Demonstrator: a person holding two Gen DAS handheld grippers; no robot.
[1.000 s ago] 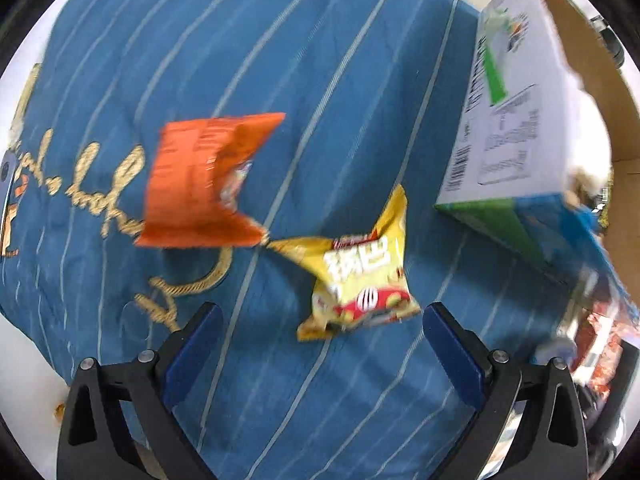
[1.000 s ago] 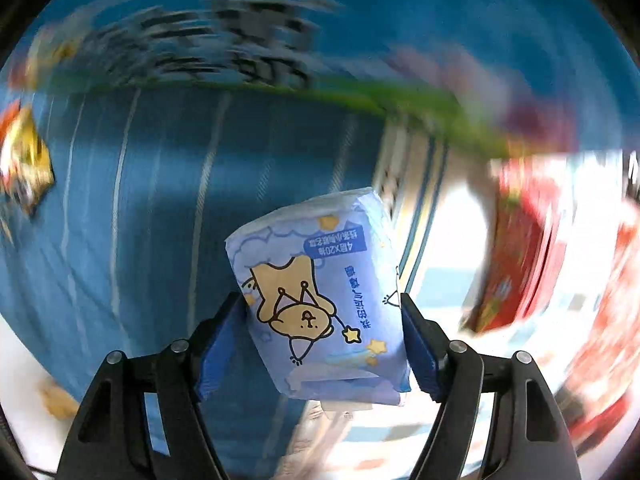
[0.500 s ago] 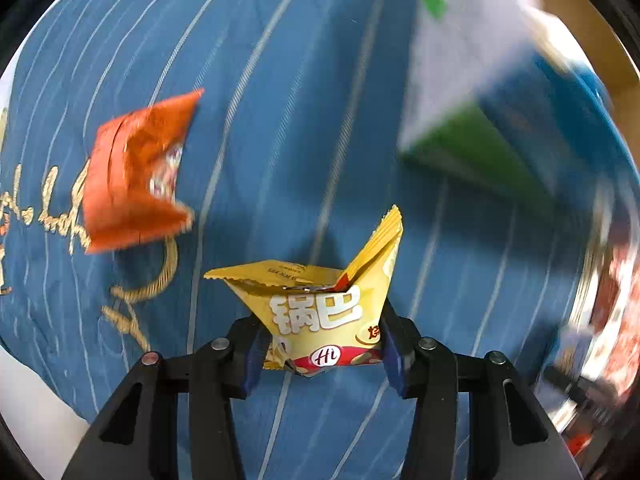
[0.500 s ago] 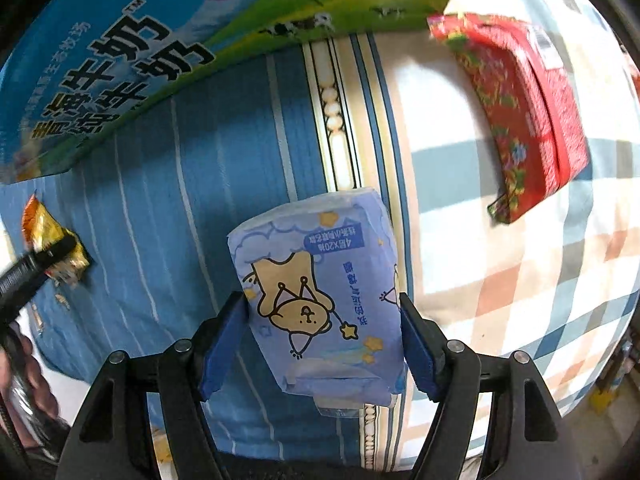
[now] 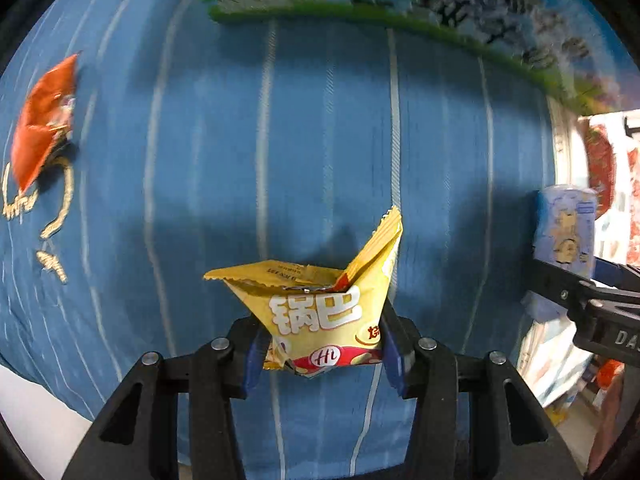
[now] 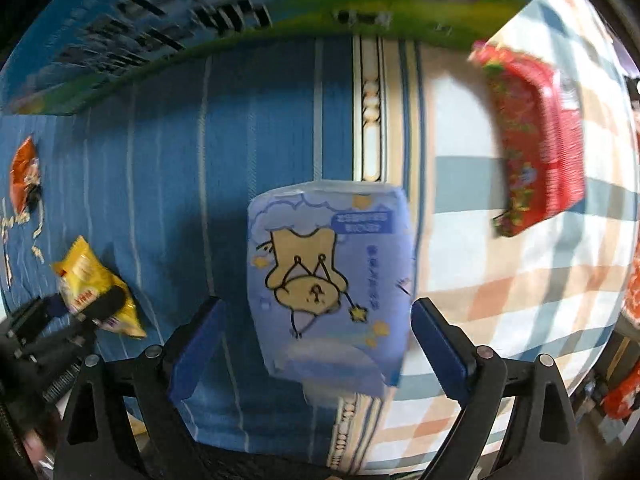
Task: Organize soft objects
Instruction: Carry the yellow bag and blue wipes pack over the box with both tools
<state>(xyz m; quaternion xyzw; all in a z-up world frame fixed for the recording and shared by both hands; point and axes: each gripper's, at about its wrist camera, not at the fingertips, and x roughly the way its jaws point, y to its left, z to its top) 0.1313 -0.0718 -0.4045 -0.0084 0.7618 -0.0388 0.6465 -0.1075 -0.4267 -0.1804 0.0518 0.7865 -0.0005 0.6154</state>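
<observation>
Left wrist view: the left gripper (image 5: pixel 324 344) pinches a yellow snack bag (image 5: pixel 320 300) low, lifted above the blue cloth (image 5: pixel 320 140), likely bound for the box (image 5: pixel 400 8) behind. The right gripper's (image 6: pixel 316 340) jaws stand apart around a blue tissue pack (image 6: pixel 328 276), seemingly being let go.

Light was even and fairly bright, nothing glaring. The yellow snack bag (image 5: pixel 320 312) stayed sharp in the left wrist view, while the carton (image 5: pixel 400 8) along the top smeared badly. A soft shadow darkened the blue striped cloth (image 5: pixel 224 140) behind the bag. In the right wrist view the tissue pack (image 6: pixel 328 272) looked slightly soft, the red packet (image 6: pixel 536 136) blurred. Stripes bowed toward black fisheye corners.
</observation>
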